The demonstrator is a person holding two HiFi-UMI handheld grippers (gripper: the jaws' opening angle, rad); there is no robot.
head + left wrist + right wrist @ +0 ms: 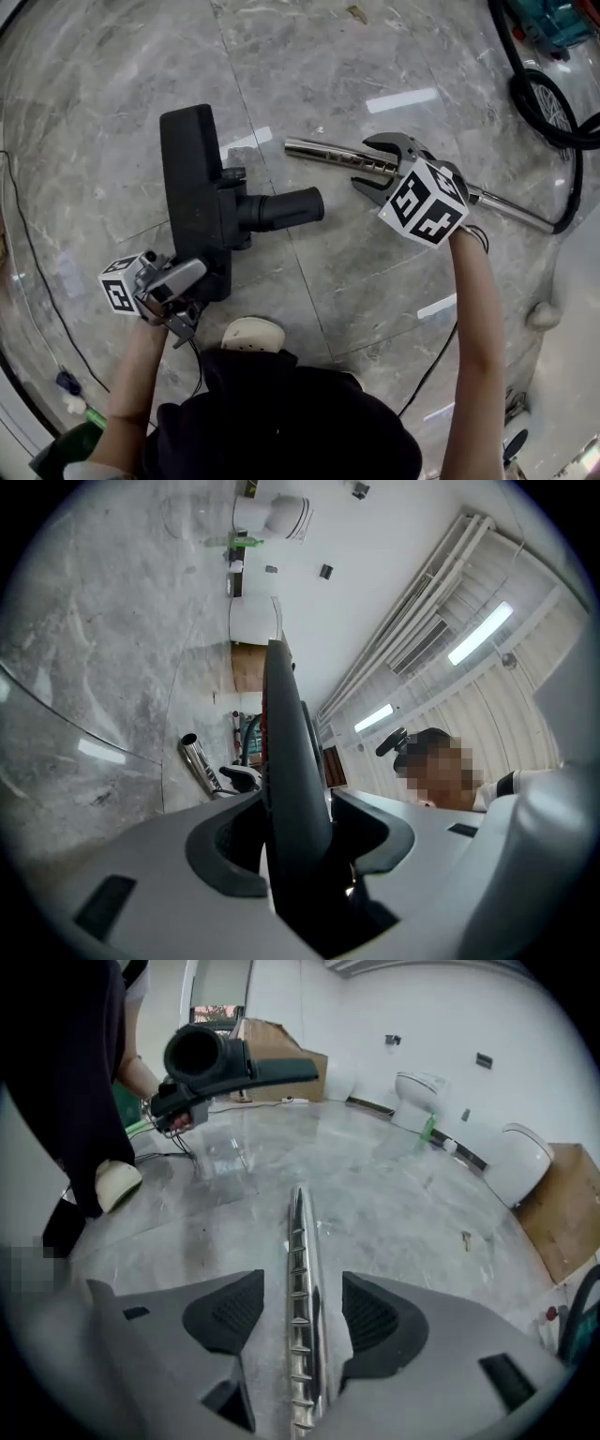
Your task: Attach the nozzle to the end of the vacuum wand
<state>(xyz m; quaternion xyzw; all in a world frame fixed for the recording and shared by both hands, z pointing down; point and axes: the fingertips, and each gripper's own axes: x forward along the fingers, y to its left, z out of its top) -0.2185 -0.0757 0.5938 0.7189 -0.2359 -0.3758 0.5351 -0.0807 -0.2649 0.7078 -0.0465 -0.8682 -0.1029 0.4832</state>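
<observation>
Chrome wand [328, 153] lies on the floor [309, 56] between the open, untouching jaws of the right gripper [384, 167], while the left gripper [192, 281] clamps the black nozzle [202, 187], near the wand's end but unjoined; attachment outstanding.

The nozzle [197, 187] sits left of centre, the wand [328, 153] right of it on the floor [112, 94]. A hose [516, 94] coils at upper right.

Bright; floor [403, 99] glare; corners perhaps vignetted.
</observation>
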